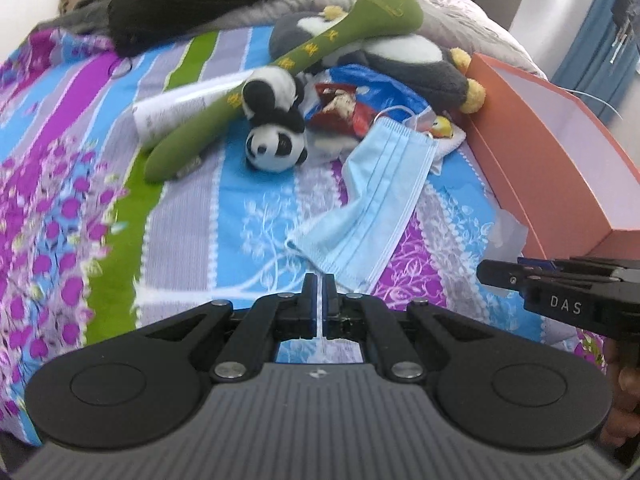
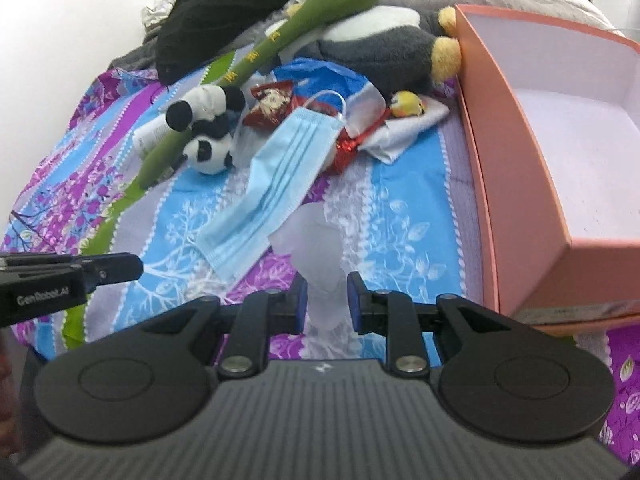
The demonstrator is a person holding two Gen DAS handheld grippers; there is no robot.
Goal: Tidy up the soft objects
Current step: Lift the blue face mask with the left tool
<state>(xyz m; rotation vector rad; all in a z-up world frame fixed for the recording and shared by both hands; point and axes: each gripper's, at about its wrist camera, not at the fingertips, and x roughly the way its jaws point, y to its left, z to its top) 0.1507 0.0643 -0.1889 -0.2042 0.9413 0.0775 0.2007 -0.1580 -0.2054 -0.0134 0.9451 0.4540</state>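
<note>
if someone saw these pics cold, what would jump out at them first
Probably the loud striped floral bedsheet and the heap of soft things on it: a small panda plush lying against a long green plush, with a blue face mask spread in front. Next, the open orange box along the right edge, apparently empty. In the right wrist view, the right gripper has a translucent plastic piece between its fingers.
</note>
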